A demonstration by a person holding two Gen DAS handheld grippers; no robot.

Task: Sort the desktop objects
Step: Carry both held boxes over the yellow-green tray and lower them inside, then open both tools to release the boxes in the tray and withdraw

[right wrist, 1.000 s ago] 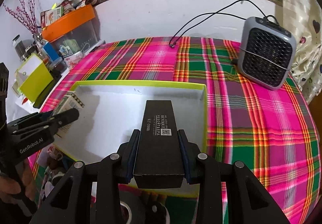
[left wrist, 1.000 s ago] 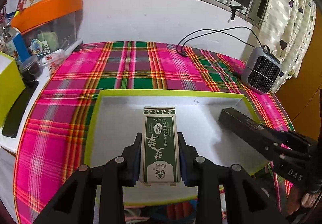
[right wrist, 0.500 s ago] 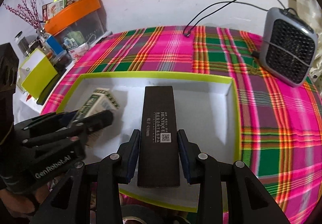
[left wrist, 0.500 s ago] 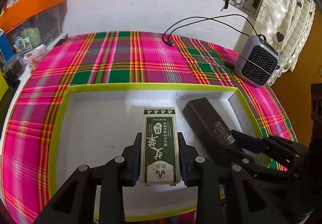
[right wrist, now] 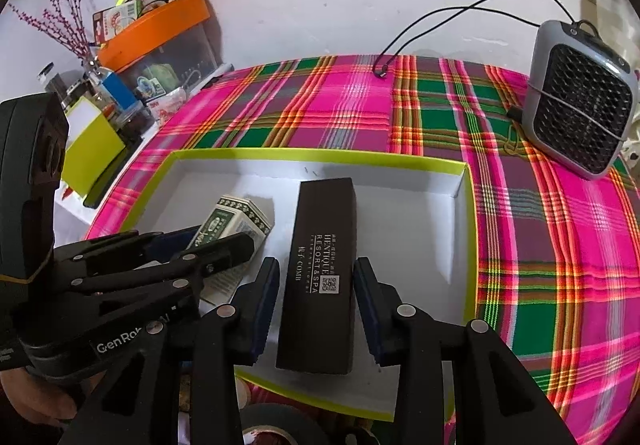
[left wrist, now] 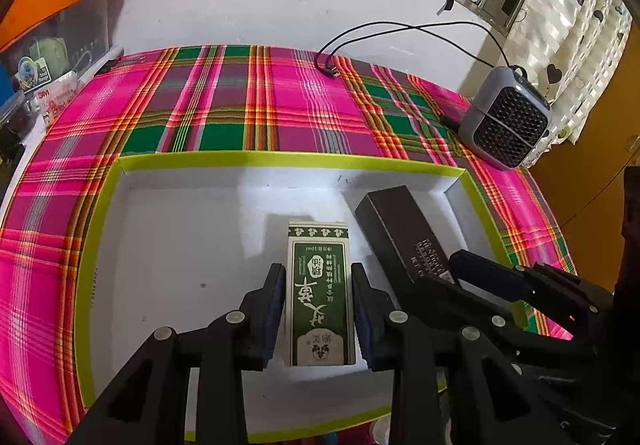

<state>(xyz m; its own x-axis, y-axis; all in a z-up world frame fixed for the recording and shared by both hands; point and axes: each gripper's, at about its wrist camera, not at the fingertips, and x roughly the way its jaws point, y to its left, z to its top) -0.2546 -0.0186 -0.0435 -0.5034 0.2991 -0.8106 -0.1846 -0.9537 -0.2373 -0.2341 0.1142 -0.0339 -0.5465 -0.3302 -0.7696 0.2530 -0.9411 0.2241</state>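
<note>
1. One tabletop (left wrist: pixel 280 105), draped in a pink, green and orange plaid cloth, carries the tray and stretches beyond it to a white wall.
2. One shallow tray (left wrist: pixel 280 157), white inside with a lime-green rim, sits at the near edge of the cloth.
3. One small grey fan (right wrist: pixel 580 113) with a black honeycomb grille stands outside the tray, off its far right corner, with black cables trailing from it.
4. Two black handheld grippers reach into the tray from its near side. The left gripper (left wrist: pixel 318 269) has its jaws closed against the sides of the green box. The right gripper (right wrist: pixel 316 265) has jaws that have just been opening; they stand narrowly clear of the black box between them.
5. One long black box (right wrist: pixel 324 265), printed with pale "RESORT & SPA" and "COMB" lettering and a small QR code, lies on the tray floor in the right half.
6. One shorter green box (left wrist: pixel 320 293), with white edging, Chinese characters and a leaf-pattern border, is in the tray just left of the black box.
</note>
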